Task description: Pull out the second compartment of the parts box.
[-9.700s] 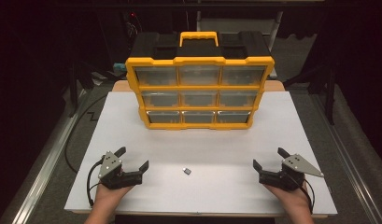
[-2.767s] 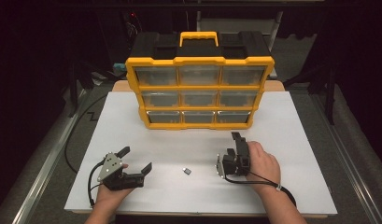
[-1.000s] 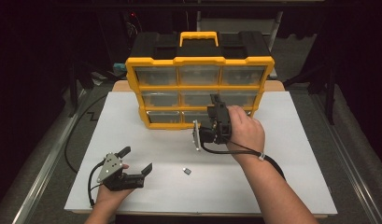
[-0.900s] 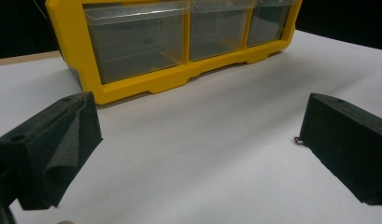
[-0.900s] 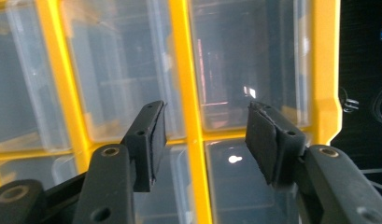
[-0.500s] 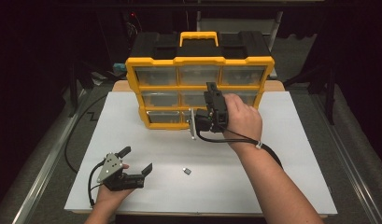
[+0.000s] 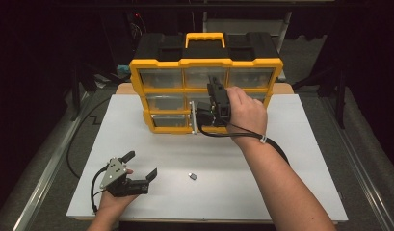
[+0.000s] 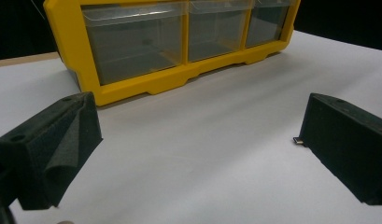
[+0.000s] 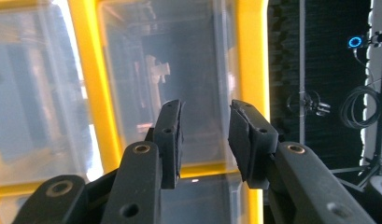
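Table [image 7: 300, 159], white and flat, carries my yellow plastic organizer with clear drawers [image 7: 158, 65] at its far side. My right gripper [image 7: 215, 91] sits up against the middle drawer column, jaws having just narrowed to a small gap with nothing between them. My left gripper [image 7: 140, 166] rests near me, jaws wide apart. A small grey metal piece [image 7: 192, 176] lies just beside it.

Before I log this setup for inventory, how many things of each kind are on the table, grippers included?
Yellow drawer organizer: 1
Clear drawers in it: 9
Small metal part on the white tabletop: 1
Grippers, left gripper and right gripper: 2
Total: 13
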